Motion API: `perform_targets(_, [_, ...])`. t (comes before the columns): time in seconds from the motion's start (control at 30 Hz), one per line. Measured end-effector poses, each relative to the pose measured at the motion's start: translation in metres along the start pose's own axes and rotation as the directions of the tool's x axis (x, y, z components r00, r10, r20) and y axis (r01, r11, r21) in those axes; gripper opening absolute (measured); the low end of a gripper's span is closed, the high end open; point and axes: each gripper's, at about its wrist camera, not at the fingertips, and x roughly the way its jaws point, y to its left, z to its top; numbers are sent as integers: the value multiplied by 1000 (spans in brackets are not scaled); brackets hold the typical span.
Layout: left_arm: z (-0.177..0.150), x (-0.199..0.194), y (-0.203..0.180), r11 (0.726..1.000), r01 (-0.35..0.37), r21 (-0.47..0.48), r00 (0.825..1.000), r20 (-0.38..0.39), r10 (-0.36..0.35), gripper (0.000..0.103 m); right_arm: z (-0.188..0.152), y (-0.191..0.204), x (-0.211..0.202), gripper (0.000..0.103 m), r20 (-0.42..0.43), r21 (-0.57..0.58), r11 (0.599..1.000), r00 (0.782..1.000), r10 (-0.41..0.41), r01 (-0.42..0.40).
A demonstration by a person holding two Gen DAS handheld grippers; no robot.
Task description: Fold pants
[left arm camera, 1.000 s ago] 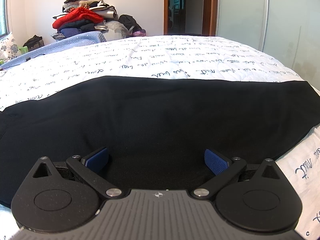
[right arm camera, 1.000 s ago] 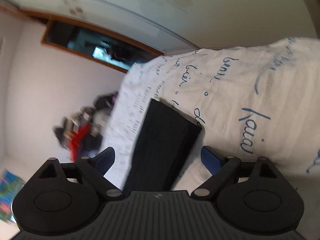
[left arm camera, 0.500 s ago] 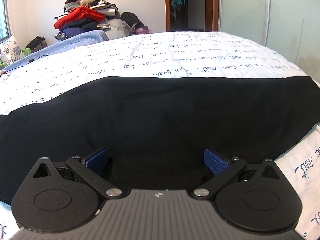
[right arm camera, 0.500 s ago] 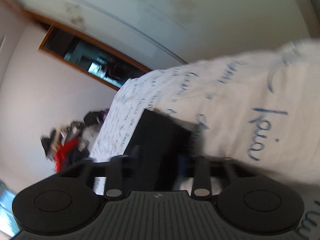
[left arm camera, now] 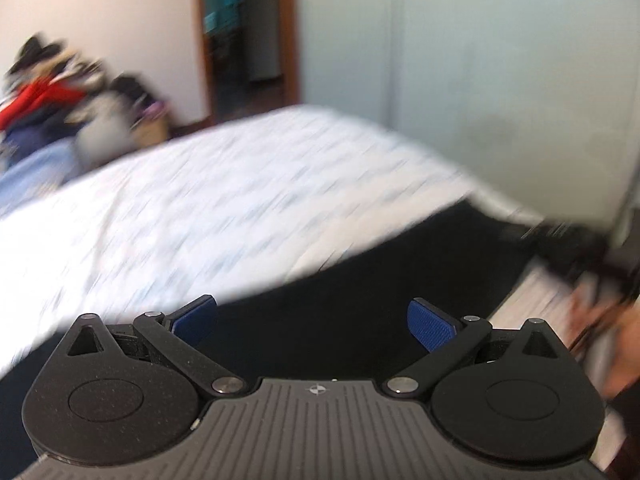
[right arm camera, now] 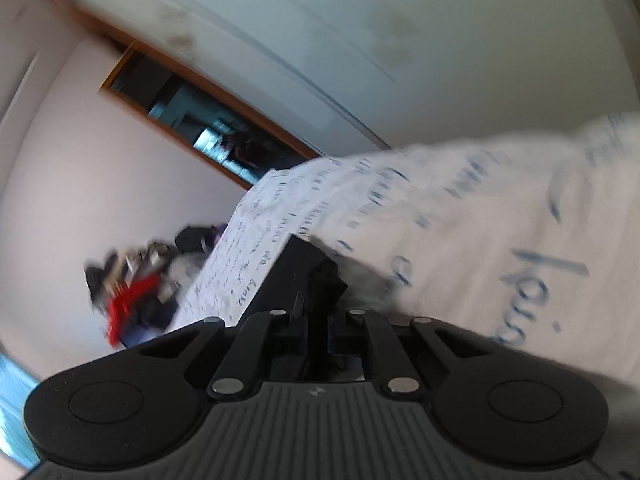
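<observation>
A: Where are the pants?

B: Spread flat on the bed, a black band running across the white quilt with blue script. The left wrist view is smeared, so edges are soft.

A: And the left gripper?

B: Its blue pads stand wide apart with nothing between them. It sits low over the black cloth; I can't tell whether the pads touch it.

A: The right gripper?

B: Its fingers are drawn together at the centre, pinching a fold of the pants. From that view the dark cloth runs away from the fingers along the quilt, near the bed's edge.

A: Anything else in the room?

B: A heap of clothes, red on top, past the far side of the bed, a wood-framed doorway, and pale wardrobe doors. At the right edge of the left view there is a blurred dark shape, too smeared to name.
</observation>
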Motion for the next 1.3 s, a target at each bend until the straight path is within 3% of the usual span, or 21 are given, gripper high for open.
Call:
perform_targets(0.07, [29, 11, -16, 997, 75, 5, 997, 10, -75, 102, -3, 25, -9, 7, 47, -189, 982, 999, -3, 12])
perform_targets(0.13, [59, 30, -31, 983, 184, -17, 983, -18, -184, 103, -13, 51, -14, 7, 83, -393, 919, 997, -5, 37])
perform_targets(0.2, [86, 63, -48, 951, 302, -71, 947, -92, -308, 103, -26, 71, -17, 7, 100, -548, 835, 995, 9, 47])
perform_targets(0.27, [103, 98, -68, 939, 313, -140, 928, -164, -334, 102, -34, 80, -17, 7, 93, -608, 793, 996, 17, 43])
perform_targets(0.33, [114, 132, -95, 944, 292, -155, 910, -261, -324, 102, -40, 85, -17, 7, 93, -645, 763, 995, 24, 42])
perform_targets(0.4, [118, 158, -125, 964, 257, -68, 900, -348, -264, 99, -43, 91, -19, 7, 101, -668, 743, 994, 32, 44])
perform_targets(0.5, [107, 180, -163, 972, 175, 153, 911, -400, -101, 90, -48, 96, -24, 8, 105, -707, 706, 994, 40, 47])
perform_targets(0.57, [99, 193, -164, 969, 128, 209, 915, -403, -34, 86, -55, 100, -24, 8, 101, -733, 679, 994, 43, 45])
perform_targets(0.6, [96, 196, -162, 970, 116, 212, 917, -399, -23, 66, -57, 101, -25, 8, 100, -744, 667, 994, 42, 46])
perform_targets(0.63, [95, 202, -157, 974, 91, 207, 916, -401, 0, 30, -59, 103, -26, 8, 99, -753, 656, 994, 45, 46])
perform_targets(0.67, [93, 206, -151, 979, 74, 188, 909, -418, 11, 12, -60, 103, -27, 7, 96, -759, 649, 994, 48, 42])
perform_targets(0.7, [91, 207, -145, 984, 84, 157, 903, -430, -8, 7, -61, 104, -27, 7, 93, -764, 644, 995, 46, 41])
perform_targets(0.87, [85, 174, -113, 995, 46, 88, 939, -343, -13, 8, -66, 110, -34, 7, 71, -790, 613, 995, 69, 14])
perform_targets(1.0, [71, 130, -62, 998, 5, 59, 955, -296, 13, 9, -81, 130, -47, 7, -13, -804, 588, 992, 128, -86])
perform_targets(1.13, [49, 93, 18, 994, -72, -84, 937, -348, 38, 11, -121, 167, -48, 7, -171, -807, 536, 967, 190, -248])
perform_targets(1.23, [18, 83, 77, 972, -161, -171, 905, -418, 77, 13, -163, 198, -43, 7, -300, -808, 468, 933, 197, -359])
perform_targets(1.3, [-3, 77, 112, 950, -195, -243, 887, -457, 65, 13, -192, 214, -40, 7, -376, -808, 415, 909, 181, -417])
